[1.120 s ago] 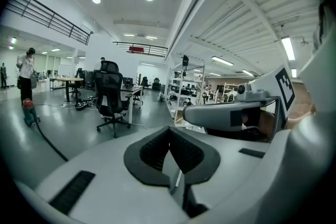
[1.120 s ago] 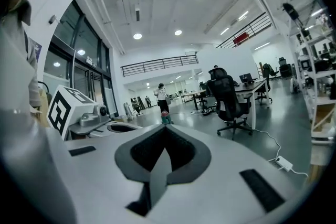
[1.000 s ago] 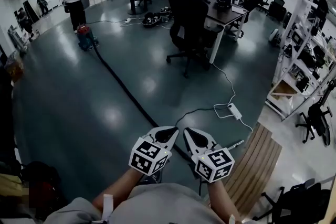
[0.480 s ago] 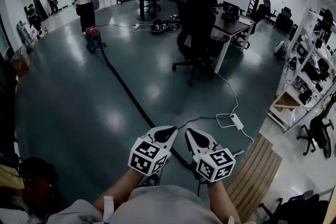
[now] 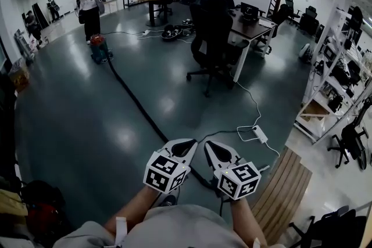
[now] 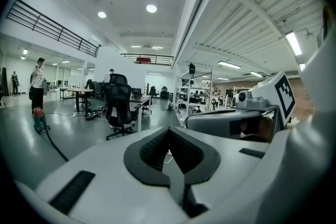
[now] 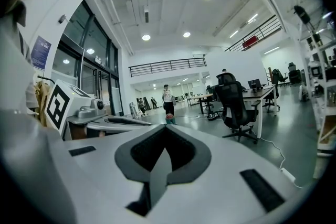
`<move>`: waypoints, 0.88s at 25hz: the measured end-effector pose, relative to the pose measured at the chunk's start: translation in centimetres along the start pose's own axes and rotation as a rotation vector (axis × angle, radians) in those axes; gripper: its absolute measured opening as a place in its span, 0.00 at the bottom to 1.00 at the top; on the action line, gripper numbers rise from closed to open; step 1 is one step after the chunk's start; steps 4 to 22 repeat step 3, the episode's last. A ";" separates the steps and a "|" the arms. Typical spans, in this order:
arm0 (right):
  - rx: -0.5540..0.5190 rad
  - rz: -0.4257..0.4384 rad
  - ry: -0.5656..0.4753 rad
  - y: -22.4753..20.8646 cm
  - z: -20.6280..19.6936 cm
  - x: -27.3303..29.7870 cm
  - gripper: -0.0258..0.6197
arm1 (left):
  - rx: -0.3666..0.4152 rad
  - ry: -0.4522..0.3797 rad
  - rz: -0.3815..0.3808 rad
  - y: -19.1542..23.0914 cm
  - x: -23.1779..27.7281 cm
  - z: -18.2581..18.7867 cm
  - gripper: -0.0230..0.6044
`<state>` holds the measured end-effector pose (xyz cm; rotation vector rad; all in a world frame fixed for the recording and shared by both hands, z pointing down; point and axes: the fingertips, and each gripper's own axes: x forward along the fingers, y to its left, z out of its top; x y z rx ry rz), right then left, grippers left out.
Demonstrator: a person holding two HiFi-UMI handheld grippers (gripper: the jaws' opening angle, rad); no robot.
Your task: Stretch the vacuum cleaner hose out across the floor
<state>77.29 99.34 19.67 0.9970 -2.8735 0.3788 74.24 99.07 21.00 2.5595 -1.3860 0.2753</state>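
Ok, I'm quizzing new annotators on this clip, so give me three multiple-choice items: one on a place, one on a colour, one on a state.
1. Where is the vacuum cleaner? A on the floor beside the standing person; B on a tabletop; C on a shelf.
2. What colour is the hose? A white; B black; C yellow.
3. How are the left gripper and right gripper? A both wide open; B both shut on the hose; C both shut, empty.
Key: 1 A, the head view shows it at that person's feet. 2 B, it runs as a black line over the floor. 3 C, each gripper view shows jaws together, nothing between.
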 end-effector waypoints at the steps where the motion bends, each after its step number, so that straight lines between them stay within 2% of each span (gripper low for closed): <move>1: 0.000 -0.001 -0.002 0.0 0.1 0.0 0.05 | 0.002 -0.001 -0.002 0.0 0.1 0.1 0.05; 22: 0.000 -0.003 -0.005 -0.1 0.2 0.1 0.05 | 0.006 -0.002 -0.006 -0.1 0.3 0.4 0.05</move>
